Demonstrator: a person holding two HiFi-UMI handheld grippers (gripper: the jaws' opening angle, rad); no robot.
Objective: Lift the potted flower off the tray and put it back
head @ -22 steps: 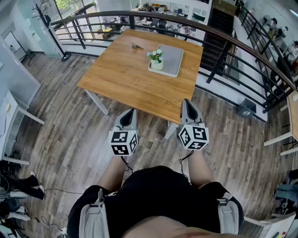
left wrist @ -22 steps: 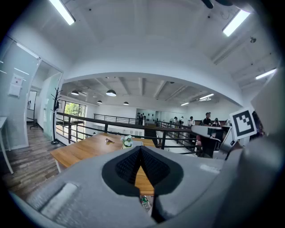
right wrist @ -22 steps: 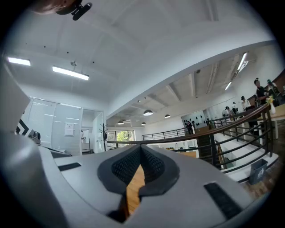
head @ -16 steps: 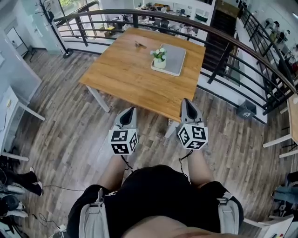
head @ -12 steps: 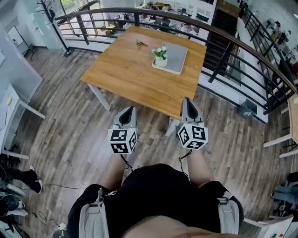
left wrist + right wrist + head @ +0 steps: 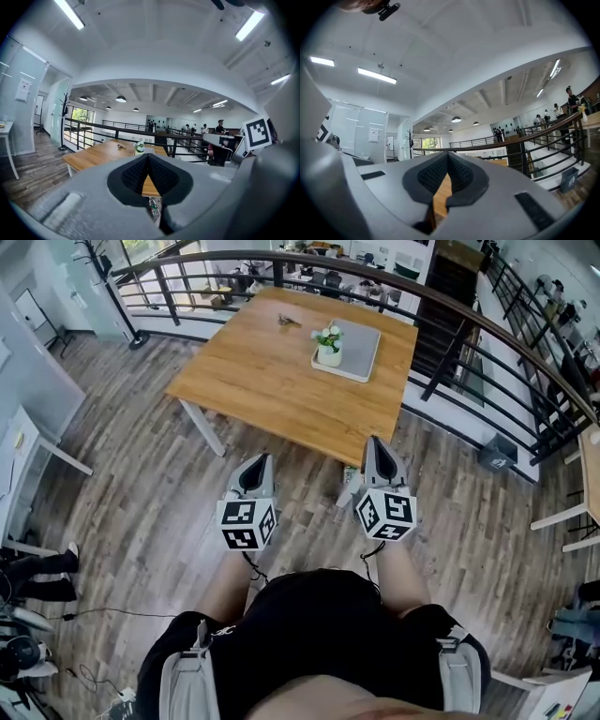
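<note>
Wood bench (image 6: 272, 381): potted flower (image 6: 328, 345) on tray (image 6: 364, 345) well fwd of us, nearer right gripper (image 6: 376, 442) vs left gripper (image 6: 259, 459); both jaws clenched, empty.

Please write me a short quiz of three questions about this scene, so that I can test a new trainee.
1. True or false: the potted flower stands on the tray.
2. Where on the table does the tray lie? A) at the edge nearest the person; B) toward the far right corner; C) in the middle.
3. Fill in: the jaws of the left claw and the right claw are both ____ (open or shut).
Key: 1 true; 2 B; 3 shut.
</note>
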